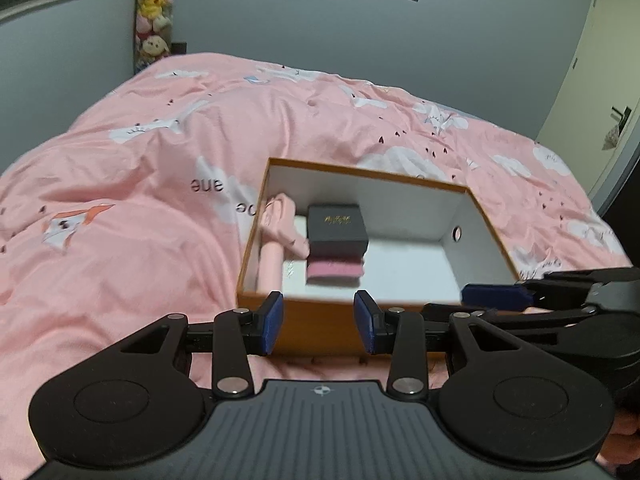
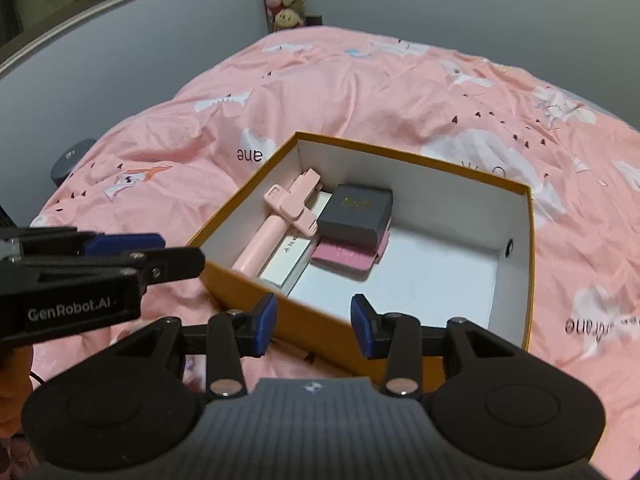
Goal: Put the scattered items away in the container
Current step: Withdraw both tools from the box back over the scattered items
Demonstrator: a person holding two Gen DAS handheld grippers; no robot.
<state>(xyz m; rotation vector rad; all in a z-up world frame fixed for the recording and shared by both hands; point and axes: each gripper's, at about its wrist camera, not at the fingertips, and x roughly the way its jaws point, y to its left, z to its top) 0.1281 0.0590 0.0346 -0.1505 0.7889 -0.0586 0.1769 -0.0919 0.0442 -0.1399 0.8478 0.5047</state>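
An orange cardboard box [image 1: 320, 326] with a white inside sits on the pink bed; it also shows in the right wrist view [image 2: 240, 280]. Inside lie a dark grey small box [image 1: 338, 224] [image 2: 358, 210] on top of a pink flat case [image 1: 335, 270] [image 2: 348, 256], a pink selfie stick [image 1: 276, 232] [image 2: 280, 220] and a white card [image 2: 294, 256]. My left gripper [image 1: 319, 322] is open and empty at the box's near wall. My right gripper [image 2: 313, 326] is open and empty over the box's near edge.
The pink quilt [image 1: 140, 160] with cloud prints covers the bed all around the box. The right gripper's side shows in the left wrist view [image 1: 540, 296], and the left gripper's side in the right wrist view [image 2: 100, 264]. Plush toys [image 1: 154, 8] hang at the far wall.
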